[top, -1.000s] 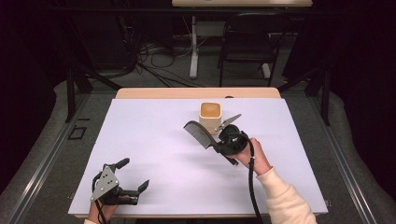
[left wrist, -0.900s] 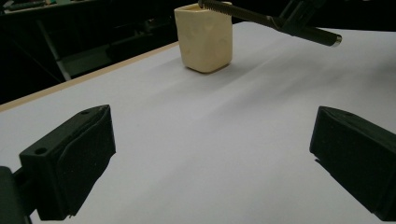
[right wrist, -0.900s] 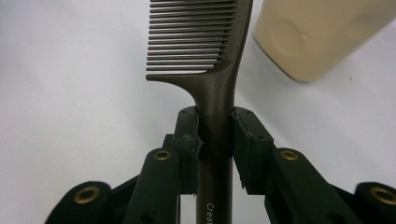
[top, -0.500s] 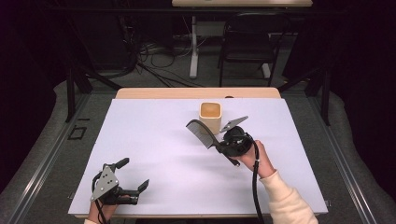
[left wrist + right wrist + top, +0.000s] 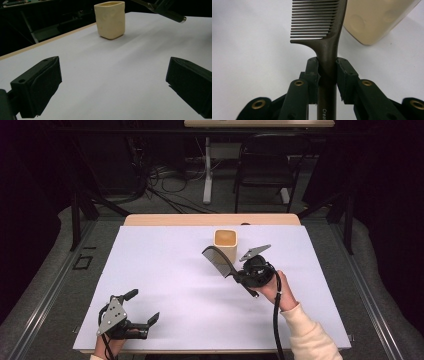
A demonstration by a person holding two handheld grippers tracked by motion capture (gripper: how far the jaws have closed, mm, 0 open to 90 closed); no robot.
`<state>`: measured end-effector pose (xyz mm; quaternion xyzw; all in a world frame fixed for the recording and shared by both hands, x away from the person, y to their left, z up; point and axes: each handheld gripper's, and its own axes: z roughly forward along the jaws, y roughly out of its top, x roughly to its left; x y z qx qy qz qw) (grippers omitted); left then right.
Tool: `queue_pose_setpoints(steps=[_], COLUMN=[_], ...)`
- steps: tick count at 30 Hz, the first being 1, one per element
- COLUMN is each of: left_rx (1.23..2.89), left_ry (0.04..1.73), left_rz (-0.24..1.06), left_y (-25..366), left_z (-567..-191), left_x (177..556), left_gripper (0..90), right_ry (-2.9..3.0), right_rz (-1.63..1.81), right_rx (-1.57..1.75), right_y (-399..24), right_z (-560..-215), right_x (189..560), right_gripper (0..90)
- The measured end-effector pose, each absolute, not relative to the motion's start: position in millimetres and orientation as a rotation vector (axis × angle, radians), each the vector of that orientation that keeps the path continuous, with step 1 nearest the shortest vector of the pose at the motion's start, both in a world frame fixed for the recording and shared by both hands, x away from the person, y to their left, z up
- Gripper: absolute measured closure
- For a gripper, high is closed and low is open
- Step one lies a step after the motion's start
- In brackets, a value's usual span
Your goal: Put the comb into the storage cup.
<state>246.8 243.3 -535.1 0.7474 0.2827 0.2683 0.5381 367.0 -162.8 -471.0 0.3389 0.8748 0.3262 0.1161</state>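
Nearest the person, the left tongs (image 5: 142,320) sit low over the white table (image 5: 165,270) with their jaws spread and nothing between them, seemingly parked out of the way. Farther in, the right tongs (image 5: 327,70) pinch the dark comb (image 5: 219,260) by its handle, teeth end raised just beside the cream cup (image 5: 225,244), probably so it can drop into the cup.
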Motion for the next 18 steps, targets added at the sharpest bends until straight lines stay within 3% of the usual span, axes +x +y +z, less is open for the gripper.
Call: queue_pose_setpoints(steps=[18], left_rx=[1.775], left_ry=[0.670], left_rz=[0.642], left_y=[243.2], left_z=[-534.9], left_x=[246.8], left_gripper=[0.2], right_ry=[2.508], right_rz=[1.006], right_rx=[1.000], right_y=[-175.2], right_z=[-457.8], right_x=[362.2], right_gripper=[72.5])
